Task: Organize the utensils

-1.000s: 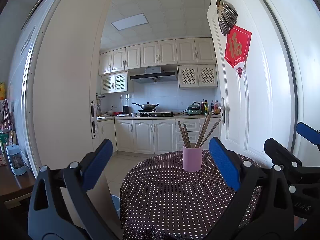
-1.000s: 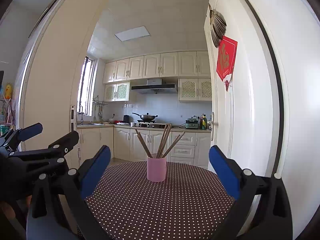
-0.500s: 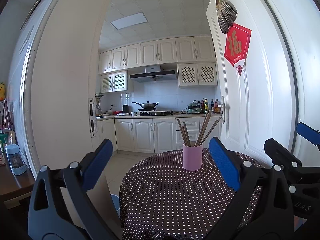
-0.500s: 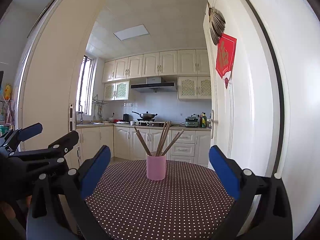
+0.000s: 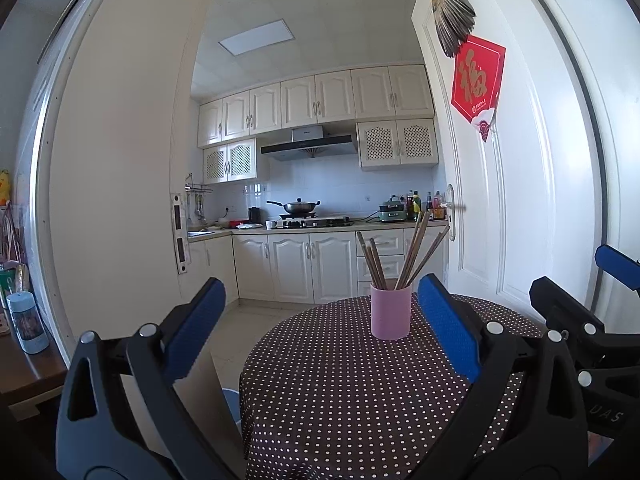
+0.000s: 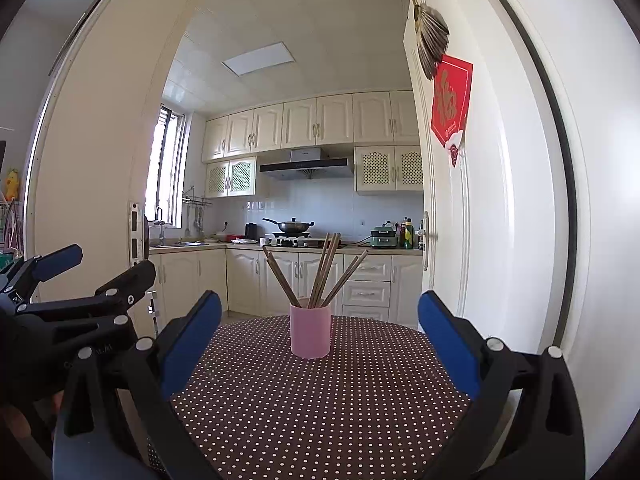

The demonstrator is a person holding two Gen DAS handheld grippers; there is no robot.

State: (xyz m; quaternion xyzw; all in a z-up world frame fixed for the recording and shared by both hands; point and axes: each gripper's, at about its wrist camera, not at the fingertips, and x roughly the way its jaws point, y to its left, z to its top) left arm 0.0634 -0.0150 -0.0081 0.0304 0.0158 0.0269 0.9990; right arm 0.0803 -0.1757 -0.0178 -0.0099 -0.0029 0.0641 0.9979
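Only small shifts vs. 1 s ago. In the left wrist view the pink cup (image 5: 391,316) with its chopsticks (image 5: 412,254) sits a bit higher & slightly right in frame, and looks a touch bigger, so the left gripper (image 5: 320,284) edges closer w/ a slight downward tilt. The red door hanging (image 5: 478,80) & ceiling light (image 5: 256,37) slide up too. Same in the right wrist view: cup, chopstick tips and ceiling light ride a little higher, and the cup is marginally larger, so the right gripper (image 6: 320,298) creeps fwd over the table (image 6: 320,408).
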